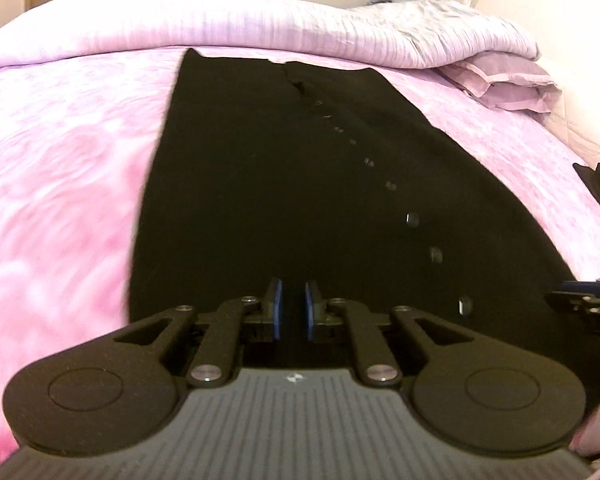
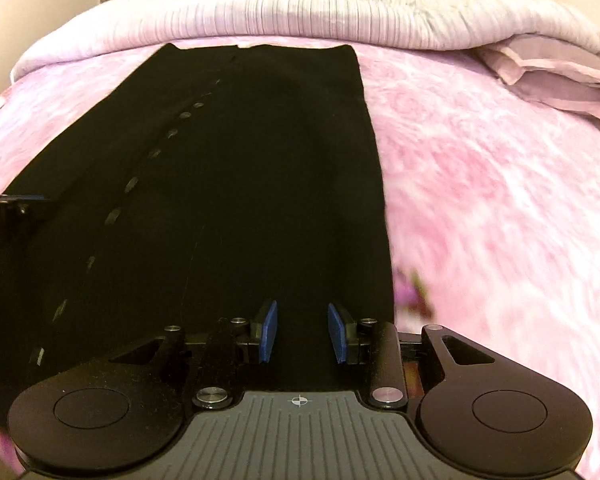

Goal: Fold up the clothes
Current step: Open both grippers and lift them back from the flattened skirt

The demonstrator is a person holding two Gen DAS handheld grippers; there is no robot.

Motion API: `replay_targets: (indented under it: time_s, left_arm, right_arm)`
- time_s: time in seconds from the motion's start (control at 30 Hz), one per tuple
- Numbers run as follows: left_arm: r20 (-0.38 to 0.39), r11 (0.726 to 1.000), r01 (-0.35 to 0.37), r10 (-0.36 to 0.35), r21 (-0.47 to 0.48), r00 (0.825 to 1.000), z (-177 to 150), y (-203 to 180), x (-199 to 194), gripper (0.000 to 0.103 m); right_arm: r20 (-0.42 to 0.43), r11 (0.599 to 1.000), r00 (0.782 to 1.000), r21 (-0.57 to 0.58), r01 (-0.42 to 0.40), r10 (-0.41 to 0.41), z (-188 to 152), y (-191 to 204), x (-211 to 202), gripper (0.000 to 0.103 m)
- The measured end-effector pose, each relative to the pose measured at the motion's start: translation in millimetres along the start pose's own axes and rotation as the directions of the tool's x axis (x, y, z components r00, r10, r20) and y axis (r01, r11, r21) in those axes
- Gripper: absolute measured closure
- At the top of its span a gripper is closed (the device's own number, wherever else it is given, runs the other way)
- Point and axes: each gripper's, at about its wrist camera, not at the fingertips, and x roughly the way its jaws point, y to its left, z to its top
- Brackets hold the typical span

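Observation:
A long black buttoned garment [image 1: 284, 184] lies flat on a pink bedspread [image 1: 60, 184], its row of buttons [image 1: 412, 220] running lengthwise. It also shows in the right wrist view [image 2: 236, 184]. My left gripper [image 1: 293, 312] hovers over the garment's near end, blue pads a narrow gap apart, nothing between them. My right gripper [image 2: 302, 330] is over the near right part of the garment, its pads wide apart and empty. The right gripper [image 1: 580, 300] shows at the right edge of the left wrist view.
A folded lilac duvet [image 2: 300, 12] lies across the far end of the bed. A lilac pillow [image 2: 556, 76] sits at the far right. The pink bedspread [image 2: 500, 200] extends on both sides of the garment. A metal bed frame stands behind.

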Motion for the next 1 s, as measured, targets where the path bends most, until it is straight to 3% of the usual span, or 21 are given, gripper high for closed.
replay_targets:
  time_s: [0.13,0.23,0.33,0.4,0.5,0.6,0.67,0.77,0.87,0.93,1.0]
  left_arm:
    - [0.016,1.000,-0.010,0.010,-0.006,1.000,-42.2,-7.1,-40.7,0.095]
    - [0.030,0.998,-0.056,0.056,0.001,0.998,-72.0,-19.7,-70.7,0.095]
    - [-0.013,0.994,-0.108,0.108,-0.018,0.994,-81.1,-35.5,-102.9,0.095]
    - [0.002,0.994,-0.107,0.107,-0.027,0.994,-78.9,-44.0,-121.8,0.095]
    - [0.046,0.991,-0.123,0.125,-0.043,0.991,-73.9,-57.7,-148.7,0.089]
    - [0.070,0.994,-0.086,0.091,-0.072,0.993,-64.2,-69.6,-172.0,0.078]
    - [0.103,0.996,-0.073,0.079,-0.056,0.992,-56.9,-79.4,-184.5,0.074]
    - [0.130,0.997,-0.072,0.077,-0.039,0.988,-42.1,-91.4,-193.4,0.073]
    - [0.149,0.995,-0.098,0.101,-0.028,0.984,-29.7,-96.9,-196.1,0.068]
    - [0.159,0.992,-0.123,0.125,-0.023,0.979,-22.2,-100.7,-195.4,0.066]
    - [0.158,0.988,-0.149,0.153,-0.037,0.976,-19.7,-103.0,-192.2,0.065]
  right_arm:
    - [0.063,1.000,0.998,-0.008,0.028,-0.027,-40.2,4.0,-28.3,0.071]
    - [0.125,0.998,0.991,-0.015,0.058,-0.056,-68.8,29.6,-56.9,0.071]
    - [0.083,0.997,0.993,0.001,0.082,-0.082,-85.5,41.9,-77.7,0.071]
    - [0.053,0.998,0.997,0.038,0.058,-0.060,-82.1,39.6,-86.4,0.071]
    - [0.140,0.991,0.990,0.135,-0.002,-0.017,-78.1,40.8,-114.2,0.071]
    - [0.203,0.975,0.979,0.221,-0.021,-0.025,-52.3,33.8,-143.1,0.069]
    - [0.289,0.970,0.957,0.231,-0.072,0.002,-52.4,24.2,-179.0,0.060]
    - [0.346,0.985,0.937,0.141,-0.102,0.047,-30.1,27.0,-198.8,0.046]
    - [0.368,0.996,0.926,-0.019,-0.088,0.089,-14.0,42.0,-200.8,0.043]
    - [0.367,0.991,0.925,-0.118,-0.063,0.102,-5.3,49.8,-194.6,0.042]
    - [0.336,0.990,0.937,-0.132,-0.058,0.100,1.7,50.3,-178.3,0.041]
